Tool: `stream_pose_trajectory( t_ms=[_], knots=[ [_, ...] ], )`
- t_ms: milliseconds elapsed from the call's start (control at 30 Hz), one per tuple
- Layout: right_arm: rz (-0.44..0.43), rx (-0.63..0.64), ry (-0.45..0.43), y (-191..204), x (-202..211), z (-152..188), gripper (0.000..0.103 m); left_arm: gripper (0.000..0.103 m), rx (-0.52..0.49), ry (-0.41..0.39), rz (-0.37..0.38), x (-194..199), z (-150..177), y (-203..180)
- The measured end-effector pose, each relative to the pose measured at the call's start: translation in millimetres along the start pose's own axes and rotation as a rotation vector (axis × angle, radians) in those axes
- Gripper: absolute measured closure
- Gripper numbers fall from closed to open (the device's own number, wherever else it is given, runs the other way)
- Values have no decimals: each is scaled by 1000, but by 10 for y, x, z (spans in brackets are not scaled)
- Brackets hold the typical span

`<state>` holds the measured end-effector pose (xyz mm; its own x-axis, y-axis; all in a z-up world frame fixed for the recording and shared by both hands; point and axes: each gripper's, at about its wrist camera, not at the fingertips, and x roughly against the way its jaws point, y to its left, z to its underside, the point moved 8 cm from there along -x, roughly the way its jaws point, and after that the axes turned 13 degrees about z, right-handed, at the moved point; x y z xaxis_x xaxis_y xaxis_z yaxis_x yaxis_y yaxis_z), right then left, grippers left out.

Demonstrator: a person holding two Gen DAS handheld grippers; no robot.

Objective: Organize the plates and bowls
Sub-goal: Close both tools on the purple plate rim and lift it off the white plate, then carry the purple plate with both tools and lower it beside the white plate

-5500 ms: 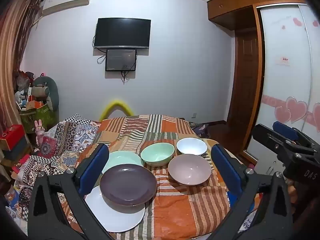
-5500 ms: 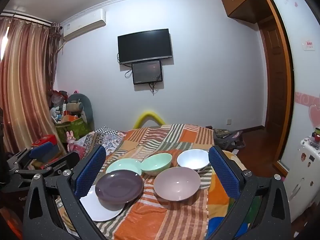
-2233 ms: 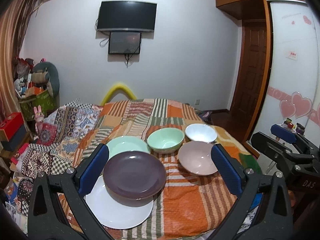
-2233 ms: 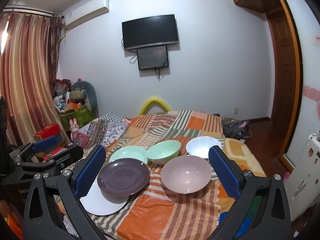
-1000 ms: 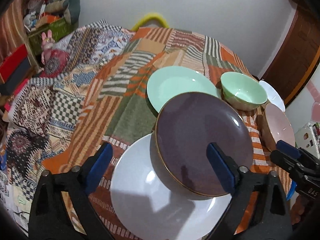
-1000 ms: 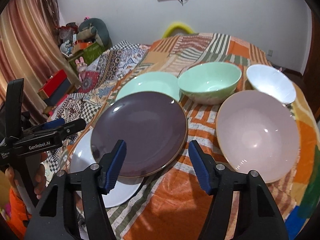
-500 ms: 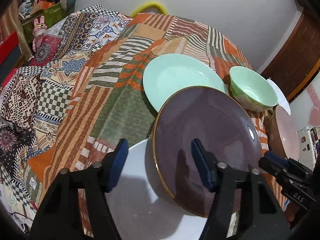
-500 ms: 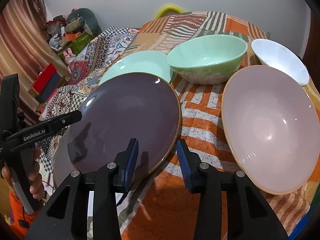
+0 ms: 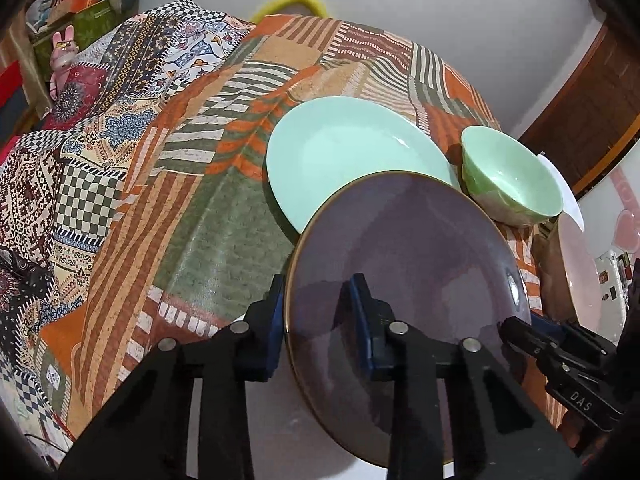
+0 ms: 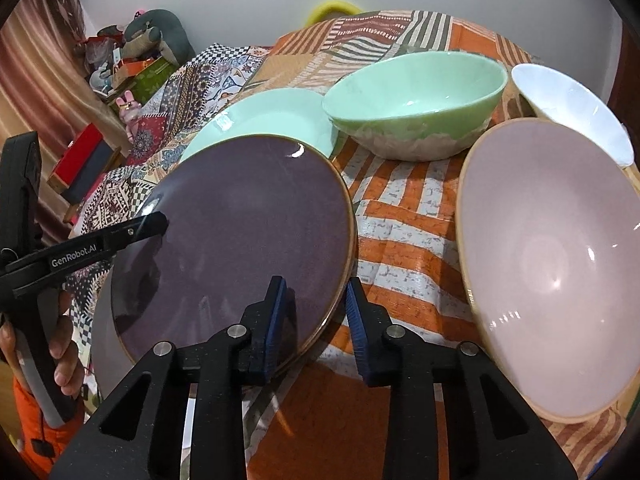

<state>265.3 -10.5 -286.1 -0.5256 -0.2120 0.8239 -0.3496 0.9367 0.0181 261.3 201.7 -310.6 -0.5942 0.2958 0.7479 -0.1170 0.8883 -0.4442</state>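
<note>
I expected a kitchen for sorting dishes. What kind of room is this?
Probably a bedroom or living room at home: the plates sit on a patchwork cloth, with stuffed toys and a curtain nearby.

White plate (image 9: 280, 440) — mostly hidden under purple plate (image 9: 404, 264).

Open patterned cloth (image 9: 192, 216) is left free to the left of the plates. On the right, passage is blocked by the pink bowl (image 10: 560, 264); farther back, by the green bowl (image 10: 416, 100) and green plate (image 9: 344, 160).
</note>
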Motion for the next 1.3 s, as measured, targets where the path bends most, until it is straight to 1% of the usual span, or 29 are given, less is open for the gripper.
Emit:
stream_pose_trajectory(
  t_ms=[367, 700, 1000, 1300],
  knots=[
    [17, 13, -22, 8, 58, -7, 79, 72, 4, 11, 16, 54, 71, -14],
    [9, -3, -61, -40, 224, -33, 79, 72, 6, 10, 26, 189, 178, -153],
    [14, 0, -109, -25, 457, -25, 79, 72, -8, -24, 34, 449, 227, -333],
    [12, -3, -164, -75, 769, 6, 79, 72, -48, -59, 41, 763, 292, -590]
  ],
)
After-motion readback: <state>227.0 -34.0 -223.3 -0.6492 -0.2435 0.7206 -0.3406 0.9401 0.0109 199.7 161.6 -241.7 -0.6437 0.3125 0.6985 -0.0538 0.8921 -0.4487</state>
